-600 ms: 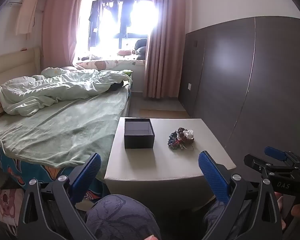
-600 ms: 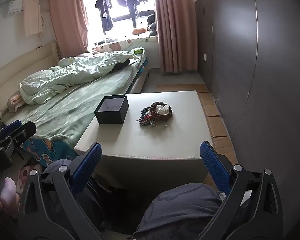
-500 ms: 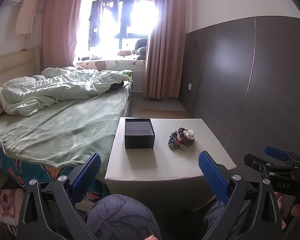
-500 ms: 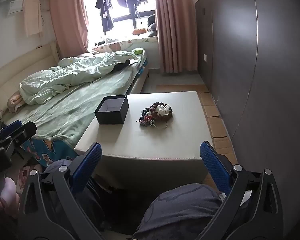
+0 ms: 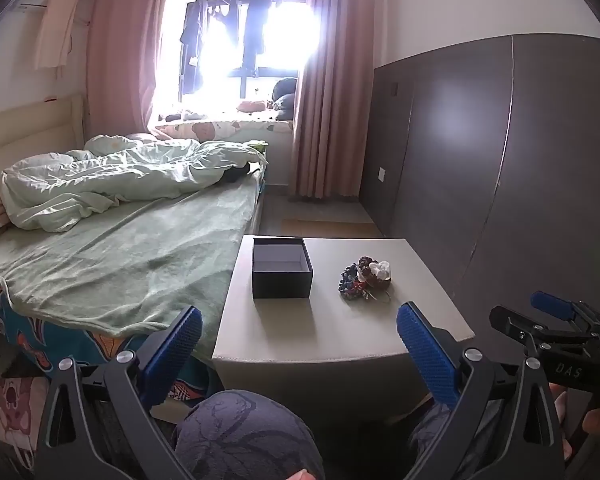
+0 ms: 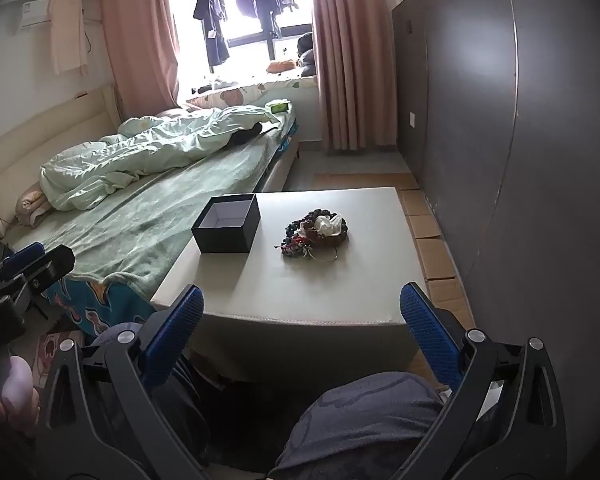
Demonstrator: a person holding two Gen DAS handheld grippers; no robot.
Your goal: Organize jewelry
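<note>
Both tools hang short of the desk [image 5: 340, 344], fingers spread wide and gripping nothing: the left tool [image 5: 298, 344] and the right tool [image 6: 302, 322], each above a knee [image 5: 248, 432] in dark patterned cloth. On the pale desk lies one tangled heap of jewelry [image 6: 315, 233], with dark beads, red strands, a white scrap and a thin wire ring at its near edge. Just to its left stands one black box [image 6: 227, 229], open and pale inside, apart from the heap. One bed [image 5: 112, 256] with a rumpled green quilt runs along the desk's left side. Nothing lies between the tools and the heap.
</note>
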